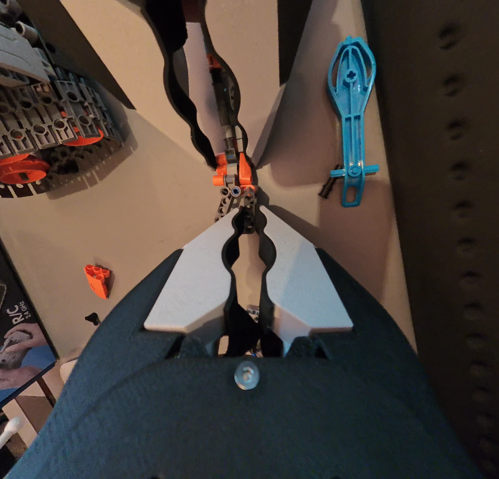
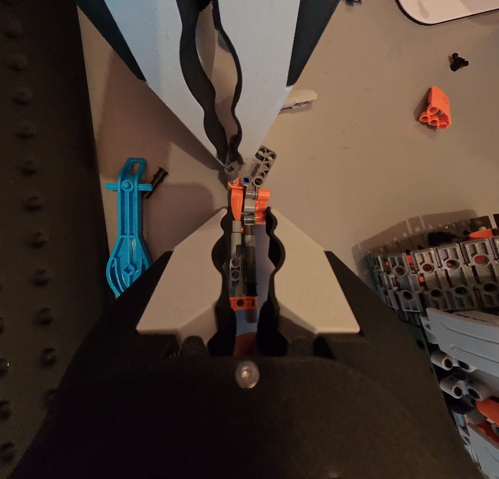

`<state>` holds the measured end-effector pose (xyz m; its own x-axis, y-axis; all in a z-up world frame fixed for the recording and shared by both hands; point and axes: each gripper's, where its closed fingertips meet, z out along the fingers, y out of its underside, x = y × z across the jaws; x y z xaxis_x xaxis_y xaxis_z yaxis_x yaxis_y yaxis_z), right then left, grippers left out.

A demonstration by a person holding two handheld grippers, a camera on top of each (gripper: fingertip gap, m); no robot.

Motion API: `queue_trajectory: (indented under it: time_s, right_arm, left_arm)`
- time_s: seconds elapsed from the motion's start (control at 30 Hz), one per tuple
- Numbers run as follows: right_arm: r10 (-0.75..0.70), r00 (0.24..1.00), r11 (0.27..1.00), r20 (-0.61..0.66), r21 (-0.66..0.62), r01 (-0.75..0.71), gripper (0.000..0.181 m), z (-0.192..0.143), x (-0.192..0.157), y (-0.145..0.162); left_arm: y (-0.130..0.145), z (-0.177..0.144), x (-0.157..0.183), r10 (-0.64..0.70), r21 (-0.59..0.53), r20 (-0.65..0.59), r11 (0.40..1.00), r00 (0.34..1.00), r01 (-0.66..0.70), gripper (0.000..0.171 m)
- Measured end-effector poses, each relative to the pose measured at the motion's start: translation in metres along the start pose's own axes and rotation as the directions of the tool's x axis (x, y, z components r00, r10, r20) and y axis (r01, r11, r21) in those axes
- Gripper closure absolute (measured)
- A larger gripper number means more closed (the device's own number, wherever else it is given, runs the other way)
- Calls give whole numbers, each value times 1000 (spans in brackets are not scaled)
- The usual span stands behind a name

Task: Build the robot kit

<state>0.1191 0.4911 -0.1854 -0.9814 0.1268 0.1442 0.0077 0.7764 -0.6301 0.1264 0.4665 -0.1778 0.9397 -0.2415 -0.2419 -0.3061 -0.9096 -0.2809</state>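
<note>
A small orange and grey building-toy assembly (image 1: 234, 172) hangs between the two grippers above a beige tabletop. My left gripper (image 1: 248, 213) is shut on the dark grey beam (image 1: 249, 219) at the assembly's near end. In the right wrist view this gripper (image 2: 233, 155) comes down from the top. My right gripper (image 2: 247, 211) is shut on the assembly's other end (image 2: 249, 203). Grey and black rods (image 2: 243, 252) run back between its fingers. In the left wrist view the right gripper (image 1: 226, 157) reaches in from the top.
A blue plastic separator tool (image 1: 351, 115) (image 2: 129, 223) lies beside a black pin (image 1: 328, 181). A loose orange wedge piece (image 1: 98, 279) (image 2: 434, 109) and a tracked grey and orange model (image 1: 48, 131) (image 2: 432, 277) sit to the side. A dark studded surface (image 1: 445, 223) borders the table. The tips of both grippers are at nearly the same place.
</note>
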Motion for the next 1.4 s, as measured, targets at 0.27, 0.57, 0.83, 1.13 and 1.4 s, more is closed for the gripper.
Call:
queue_trajectory:
  time_s: [0.27, 0.57, 0.83, 1.13, 1.4]
  right_arm:
    - [53, 998, 998, 34, 44, -55, 159, -1, -1, -1]
    - [240, 958, 951, 159, 159, -264, 150, -9, 1, -13]
    - [242, 962, 958, 125, 125, -258, 161, -1, 2, -9]
    - [298, 944, 926, 144, 195, -322, 152, -10, 9, -20]
    - [319, 932, 916, 170, 196, -350, 146, -7, 5, -21]
  left_arm:
    - [0, 6, 1, -24, -18, -30, 1000, 999, 23, 166]
    - [-1, 7, 1, -23, -39, -31, 999, 999, 22, 166]
    - [1, 6, -1, -25, -75, -28, 997, 999, 23, 166]
    - [-3, 8, -1, -12, -101, -34, 995, 999, 9, 166]
    - [-2, 8, -3, 2, -149, -33, 989, 999, -7, 166]
